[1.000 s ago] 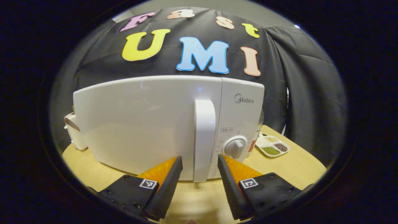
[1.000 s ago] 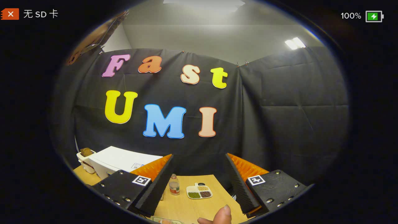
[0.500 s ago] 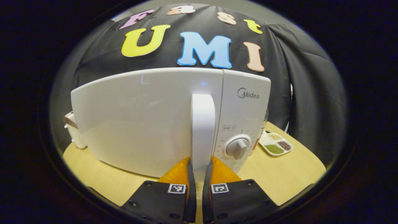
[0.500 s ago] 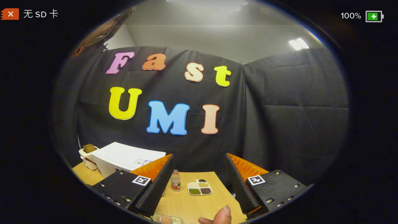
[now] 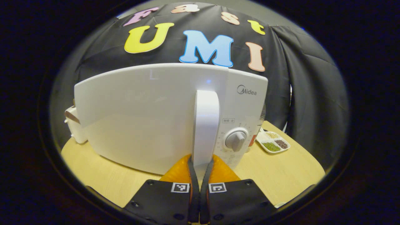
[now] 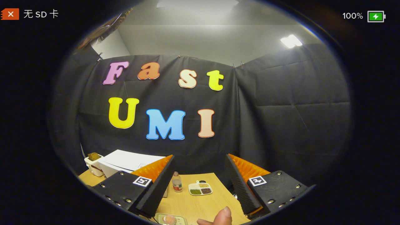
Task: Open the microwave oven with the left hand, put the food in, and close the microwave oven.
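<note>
- Two grippers in play; left gripper (image 5: 200, 165) has its fingers (image 5: 181, 170) pinched almost together on the lower end of the microwave handle (image 5: 204, 125), both pressing on it.
- Microwave oven (image 5: 140, 115) white, sits on the light wood worktop (image 5: 281, 170), door looks closed flush with the control panel; grey dial (image 5: 236, 140) just right of the handle.
- Right gripper (image 6: 200, 181) held up above the worktop (image 6: 193, 203), fingers (image 6: 156, 187) spread wide apart, nothing between them.
- Food: small dish (image 6: 170, 219) with something orange-pink on it at the bottom edge of the right gripper view, on the worktop, well apart from the microwave oven (image 6: 128, 161); partly cut off, can't tell more.
- Thumb tip (image 6: 220, 217) shows at the bottom, right of the dish.
- Divided white tray (image 5: 272, 142) with green, brown and pale grains on the worktop right of the microwave; small bottle (image 6: 177, 182) beside it.
- White toaster (image 5: 73, 129) at the microwave's left, partly hidden behind it.
- Room: black cloth wall (image 6: 281, 118) behind the worktop, grey ceiling with a lit panel (image 6: 290, 40).
</note>
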`<state>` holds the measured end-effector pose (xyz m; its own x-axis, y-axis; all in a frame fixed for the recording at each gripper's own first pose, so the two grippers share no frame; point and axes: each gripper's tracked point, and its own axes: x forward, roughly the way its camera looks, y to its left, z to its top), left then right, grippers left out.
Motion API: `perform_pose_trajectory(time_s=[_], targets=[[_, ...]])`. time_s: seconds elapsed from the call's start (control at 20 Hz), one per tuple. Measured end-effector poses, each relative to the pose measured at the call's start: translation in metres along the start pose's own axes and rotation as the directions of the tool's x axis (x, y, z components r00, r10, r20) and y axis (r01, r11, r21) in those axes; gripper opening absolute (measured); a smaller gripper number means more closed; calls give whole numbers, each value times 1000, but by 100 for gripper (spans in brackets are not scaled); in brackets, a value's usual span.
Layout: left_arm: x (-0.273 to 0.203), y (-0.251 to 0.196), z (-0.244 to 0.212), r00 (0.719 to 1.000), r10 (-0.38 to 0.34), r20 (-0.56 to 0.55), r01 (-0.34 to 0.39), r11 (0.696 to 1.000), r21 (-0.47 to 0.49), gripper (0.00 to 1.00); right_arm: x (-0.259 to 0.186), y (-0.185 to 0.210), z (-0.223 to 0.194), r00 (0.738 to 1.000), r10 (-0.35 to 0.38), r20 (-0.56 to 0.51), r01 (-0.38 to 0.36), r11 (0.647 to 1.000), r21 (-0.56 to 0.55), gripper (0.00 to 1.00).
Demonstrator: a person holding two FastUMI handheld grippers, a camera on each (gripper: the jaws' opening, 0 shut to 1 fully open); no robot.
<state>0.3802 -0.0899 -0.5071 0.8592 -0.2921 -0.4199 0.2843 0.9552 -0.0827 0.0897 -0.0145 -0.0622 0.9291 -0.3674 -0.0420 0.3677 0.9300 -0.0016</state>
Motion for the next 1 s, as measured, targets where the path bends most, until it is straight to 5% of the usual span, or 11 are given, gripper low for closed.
perform_pose_trajectory(time_s=[0.25,0.5,0.75,1.0], targets=[[-51,10,-18,999,-48,-9,48,999,22,8,-17,-7,-15,999,23,-33,-21,998,58,97],[-119,41,-39,999,-20,-42,21,999,40,8,-33,-18,-30,995,78,-63,-71,991,109,97],[-191,97,-62,990,107,-97,-102,993,57,16,-47,-33,-46,982,166,-85,-152,977,151,98],[-244,174,-80,949,285,-137,-278,958,67,19,-59,-41,-77,960,252,-124,-232,960,158,98]])
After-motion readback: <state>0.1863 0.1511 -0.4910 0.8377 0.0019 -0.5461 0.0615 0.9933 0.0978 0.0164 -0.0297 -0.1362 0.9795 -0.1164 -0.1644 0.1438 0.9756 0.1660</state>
